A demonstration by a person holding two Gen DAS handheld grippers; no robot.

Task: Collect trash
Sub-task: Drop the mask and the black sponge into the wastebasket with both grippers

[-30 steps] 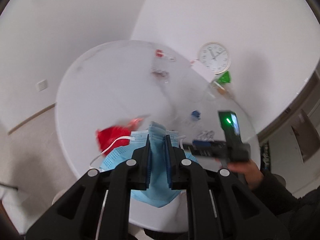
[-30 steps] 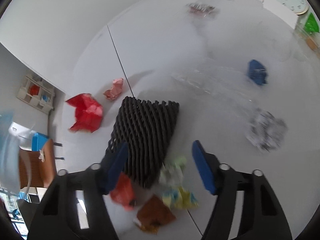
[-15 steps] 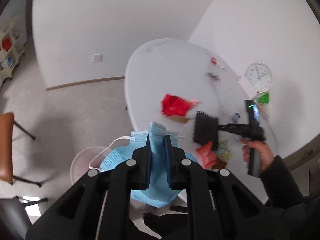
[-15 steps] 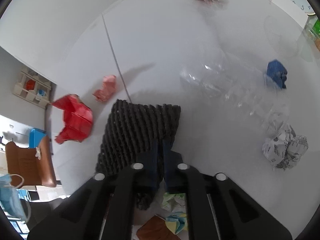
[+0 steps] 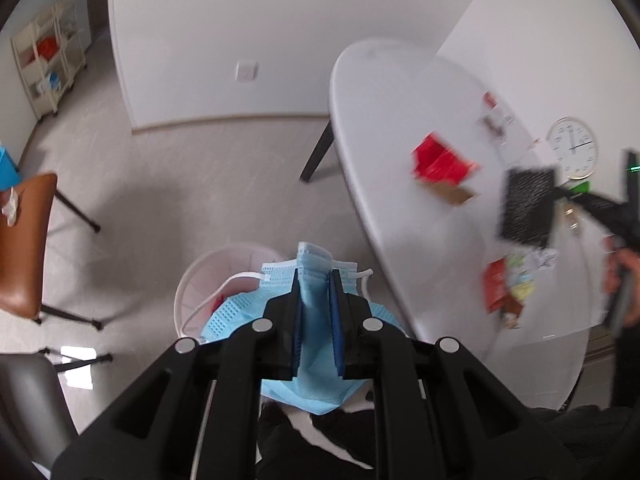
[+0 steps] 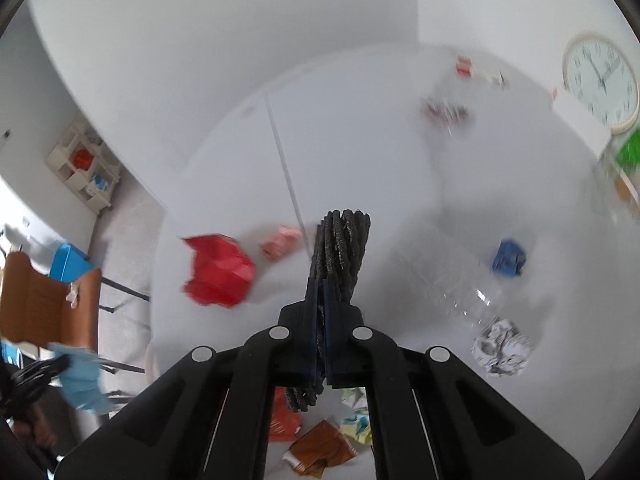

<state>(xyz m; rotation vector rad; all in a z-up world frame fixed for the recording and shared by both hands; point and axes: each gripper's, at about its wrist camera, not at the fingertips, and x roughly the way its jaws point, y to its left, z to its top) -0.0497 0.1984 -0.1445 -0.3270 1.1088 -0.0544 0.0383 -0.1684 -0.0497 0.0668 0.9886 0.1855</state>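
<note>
Trash lies scattered over the white table [image 6: 400, 184], and each camera shows part of it. Only the left wrist view shows the white bin [image 5: 200, 280] on the floor beside the table, with the left gripper [image 5: 316, 304] above it; its two fingers are pressed tight on a blue face mask [image 5: 316, 268], whose white ear loops hang toward the bin. That view also shows the right gripper [image 5: 560, 196] from the side, over the table, carrying a black foam net [image 5: 528, 208].

The right wrist view shows that net [image 6: 342, 248] edge-on, standing up between the closed fingers of the right gripper [image 6: 322, 320]. On the table it shows one crumpled red wrapper [image 6: 218, 272], one small pink scrap [image 6: 280, 240], one blue scrap [image 6: 508, 258], one ball of printed paper [image 6: 502, 346], one crushed clear plastic bottle [image 6: 448, 284] and, near the table edge, a brown packet [image 6: 320, 450]. A round wall clock [image 6: 600, 80] leans at the far side. The left gripper with the mask [image 6: 80, 380] shows blurred at lower left.

Two chairs stand on the floor in the left view, one of them brown [image 5: 24, 240]. No writing is readable in either view.
</note>
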